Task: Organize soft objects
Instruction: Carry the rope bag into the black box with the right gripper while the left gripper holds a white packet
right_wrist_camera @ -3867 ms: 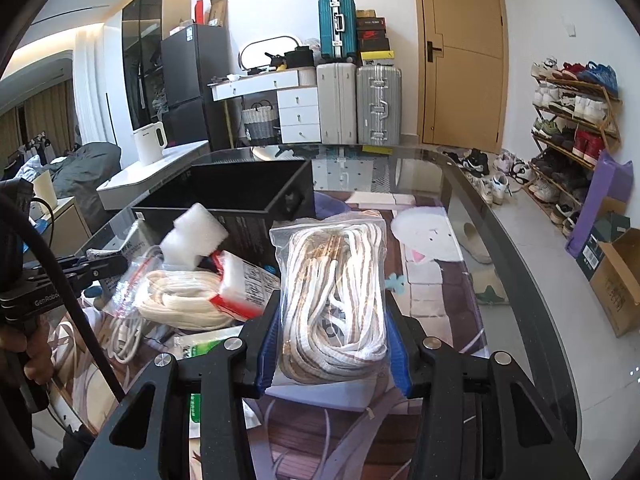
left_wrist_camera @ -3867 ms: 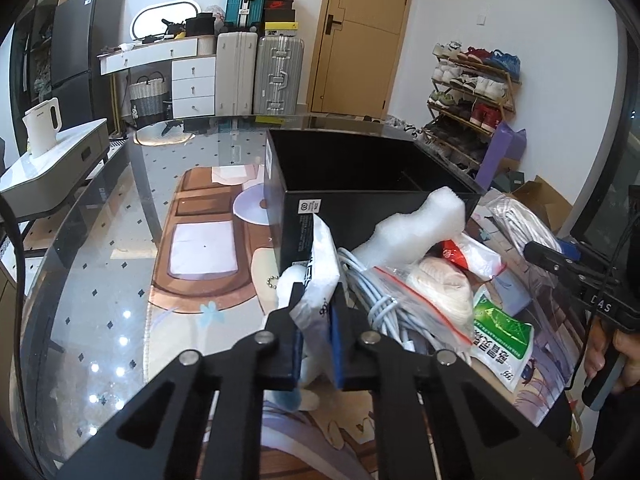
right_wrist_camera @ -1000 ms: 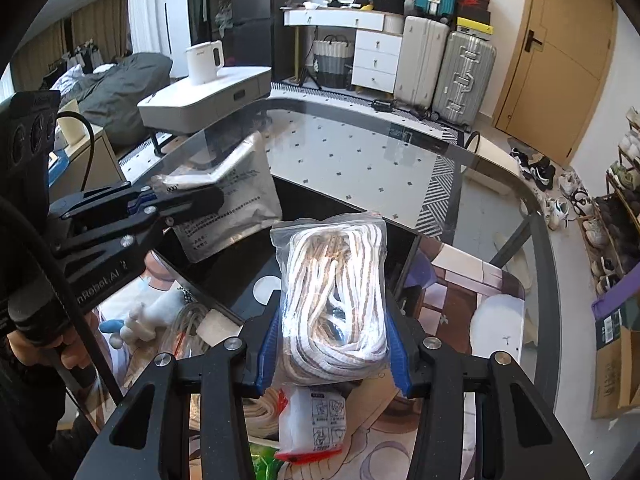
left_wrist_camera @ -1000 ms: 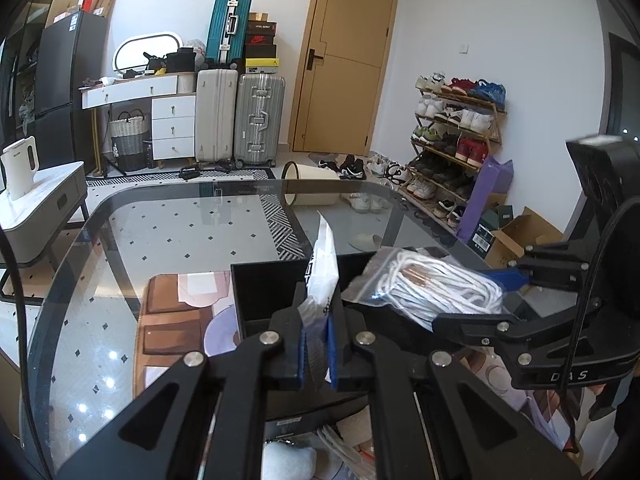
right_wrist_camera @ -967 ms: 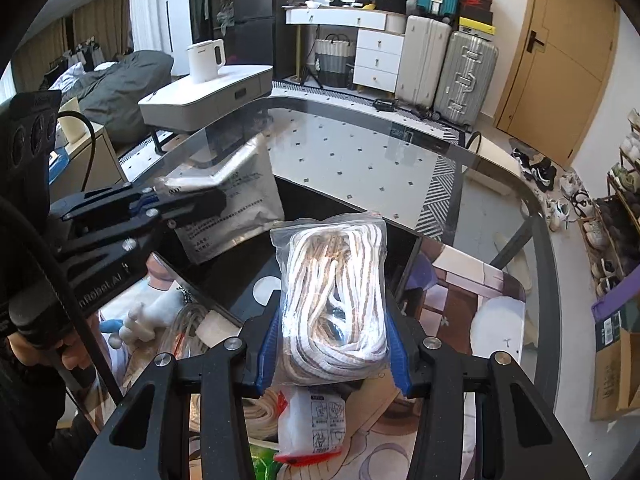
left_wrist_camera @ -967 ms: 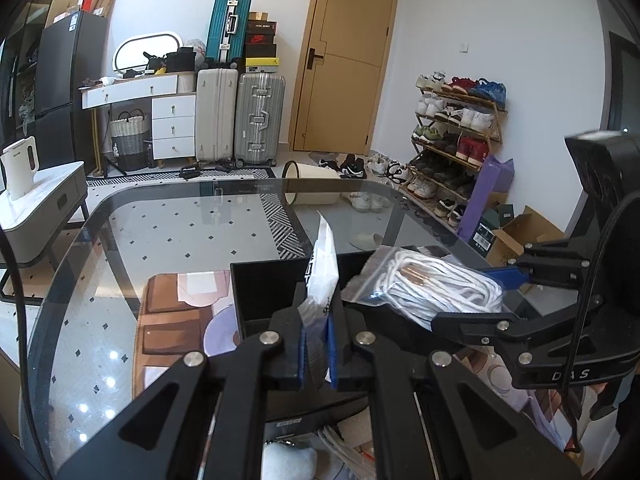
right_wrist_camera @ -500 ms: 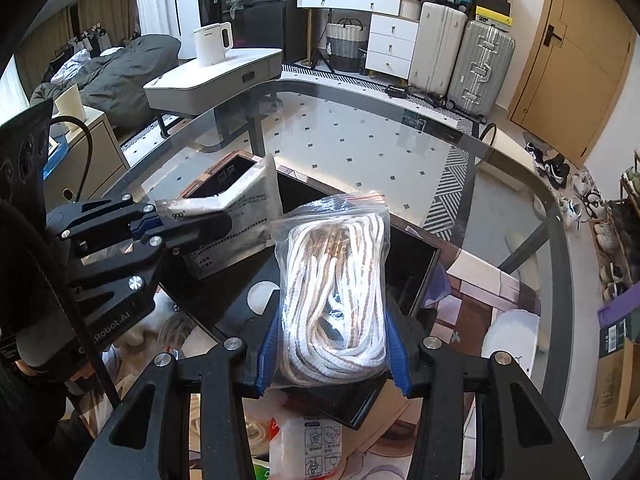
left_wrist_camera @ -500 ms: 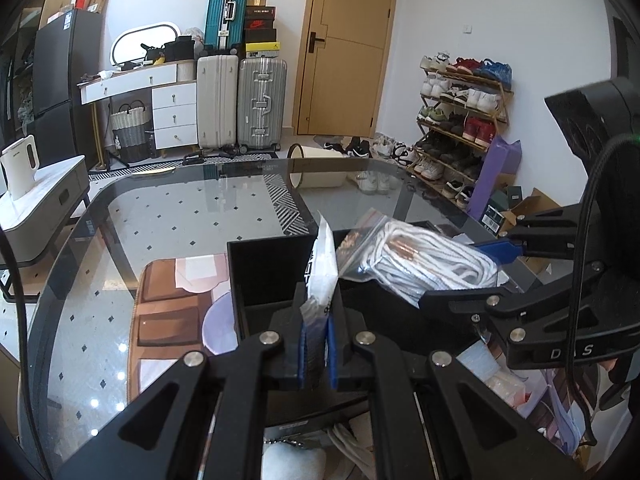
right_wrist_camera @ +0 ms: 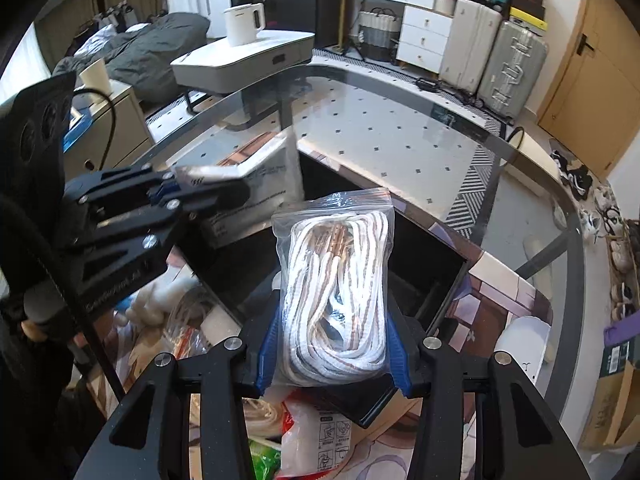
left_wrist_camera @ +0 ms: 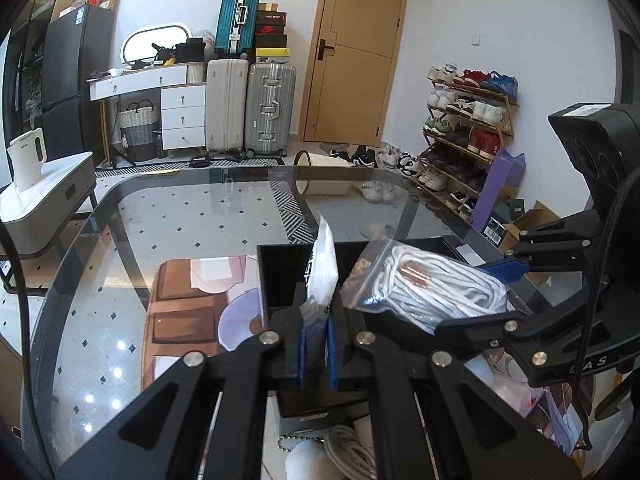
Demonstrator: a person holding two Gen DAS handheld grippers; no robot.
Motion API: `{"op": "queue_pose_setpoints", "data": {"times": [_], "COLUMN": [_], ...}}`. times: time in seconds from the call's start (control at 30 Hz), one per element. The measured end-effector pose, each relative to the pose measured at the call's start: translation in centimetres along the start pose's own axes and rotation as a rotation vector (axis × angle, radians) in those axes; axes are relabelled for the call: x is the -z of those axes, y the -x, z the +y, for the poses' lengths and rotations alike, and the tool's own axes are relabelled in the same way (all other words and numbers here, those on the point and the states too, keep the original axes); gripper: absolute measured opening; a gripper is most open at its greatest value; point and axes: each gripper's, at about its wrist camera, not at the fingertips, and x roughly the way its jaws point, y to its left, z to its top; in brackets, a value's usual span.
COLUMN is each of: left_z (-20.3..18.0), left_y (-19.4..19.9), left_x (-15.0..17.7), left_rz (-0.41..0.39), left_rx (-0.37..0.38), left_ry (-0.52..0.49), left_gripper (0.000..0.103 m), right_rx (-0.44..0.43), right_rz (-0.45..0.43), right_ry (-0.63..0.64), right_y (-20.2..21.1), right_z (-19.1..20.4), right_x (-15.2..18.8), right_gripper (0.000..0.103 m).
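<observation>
My left gripper (left_wrist_camera: 318,312) is shut on a flat white plastic packet (left_wrist_camera: 322,264), held edge-up over the near left part of the open black box (left_wrist_camera: 280,276). The packet also shows in the right wrist view (right_wrist_camera: 260,188). My right gripper (right_wrist_camera: 334,320) is shut on a clear zip bag of white rope (right_wrist_camera: 336,296) and holds it above the box (right_wrist_camera: 424,256). The bag also shows in the left wrist view (left_wrist_camera: 424,288), just right of the packet.
The box stands on a glass table (left_wrist_camera: 180,216) with a printed mat (left_wrist_camera: 192,304). In front of the box lie a red-and-white packet (right_wrist_camera: 320,440), a green packet (right_wrist_camera: 262,456), rope bags (right_wrist_camera: 188,320) and a white cable coil (left_wrist_camera: 348,448).
Both grippers have carried their loads up from the pile and over the black box. In the last half second both lowered slightly toward its opening.
</observation>
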Motion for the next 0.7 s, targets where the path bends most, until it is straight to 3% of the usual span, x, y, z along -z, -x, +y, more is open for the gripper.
{"op": "queue_pose_setpoints", "data": {"times": [0.4, 0.7], "left_z": [0.2, -0.3], "left_y": [0.1, -0.1], "left_x": [0.2, 0.4], "left_rz": [-0.006, 0.005], "left_rx": [0.008, 0.012], "left_ry": [0.003, -0.017], "left_gripper": [0.005, 0.005], "right_rx": [-0.039, -0.031], "right_rz": [-0.012, 0.021], "right_ry": [0.019, -0.018], "right_y": [2.5, 0.3], "right_z": [0.8, -0.1], "right_x": [0.6, -0.1], "right_gripper": [0.046, 0.046]}}
